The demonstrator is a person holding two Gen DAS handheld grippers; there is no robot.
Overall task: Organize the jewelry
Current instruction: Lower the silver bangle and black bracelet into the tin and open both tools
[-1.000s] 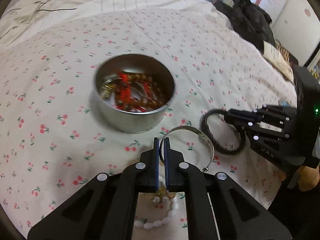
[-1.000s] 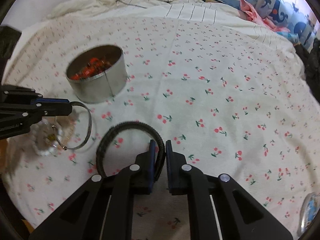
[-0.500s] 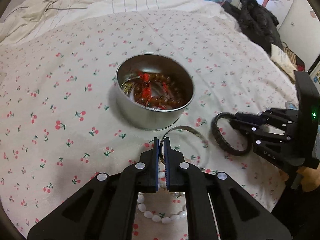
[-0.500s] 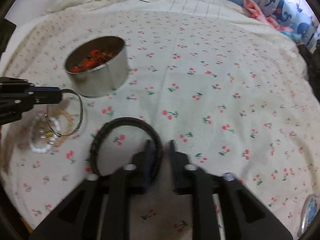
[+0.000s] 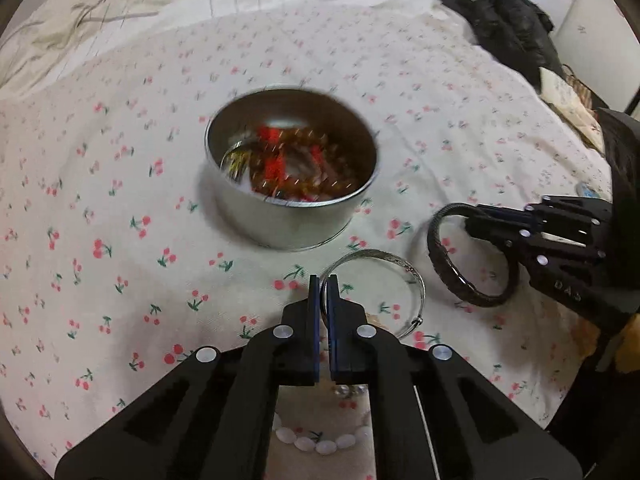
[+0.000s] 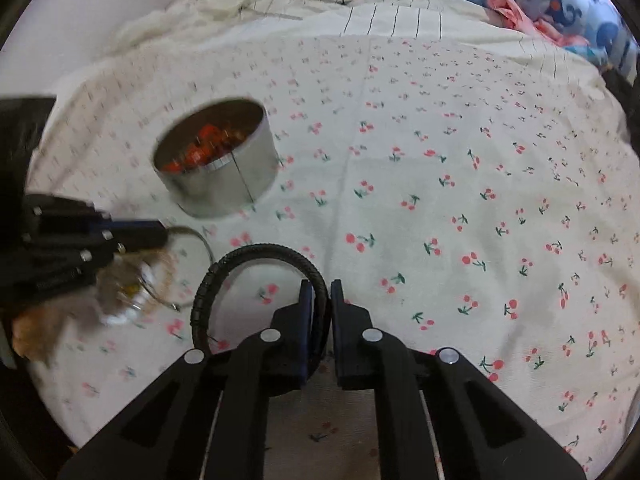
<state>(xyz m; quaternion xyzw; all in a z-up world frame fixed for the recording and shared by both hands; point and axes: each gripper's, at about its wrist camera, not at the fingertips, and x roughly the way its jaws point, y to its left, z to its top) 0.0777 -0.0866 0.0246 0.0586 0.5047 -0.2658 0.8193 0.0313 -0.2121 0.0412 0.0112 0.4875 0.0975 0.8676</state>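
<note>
Holding a thin silver bangle (image 5: pixel 376 280) in our left claw (image 5: pixel 324 280) and a black braided bracelet (image 6: pixel 256 276) in our right claw (image 6: pixel 320 286), whose jaws have just been closing on it, we note beads already in the round metal tin (image 5: pixel 292 216); both pieces and a white bead bracelet (image 5: pixel 320 442) on the bed remain.

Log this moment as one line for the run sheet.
left gripper: shut on silver bangle | right gripper: jaws just closing, shut on black bracelet | metal tin: holds red and amber beads | white bead bracelet: on bedsheet

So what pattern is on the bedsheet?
Small red cherries on the cream bedsheet; clearest in the right wrist view.
</note>
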